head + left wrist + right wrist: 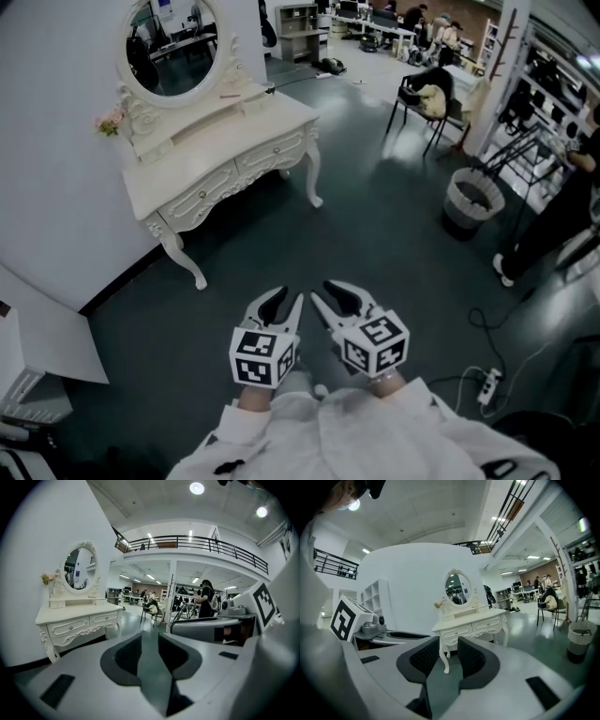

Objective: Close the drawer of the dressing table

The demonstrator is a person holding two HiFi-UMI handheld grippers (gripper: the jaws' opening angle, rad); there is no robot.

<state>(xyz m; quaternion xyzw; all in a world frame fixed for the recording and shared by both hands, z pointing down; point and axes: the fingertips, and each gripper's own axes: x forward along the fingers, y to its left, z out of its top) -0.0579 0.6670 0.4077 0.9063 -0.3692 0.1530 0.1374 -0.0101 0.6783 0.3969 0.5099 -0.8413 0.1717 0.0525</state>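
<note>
Both claws are hovering side by side, left gripper point(283, 302) and right gripper point(337, 293) gaping empty, well apart from the carved white dressing table point(225, 161) on the glossy dark floor point(375, 234).

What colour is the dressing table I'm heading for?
The dressing table is white all over, with carved trim. The head view shows it best.
</note>
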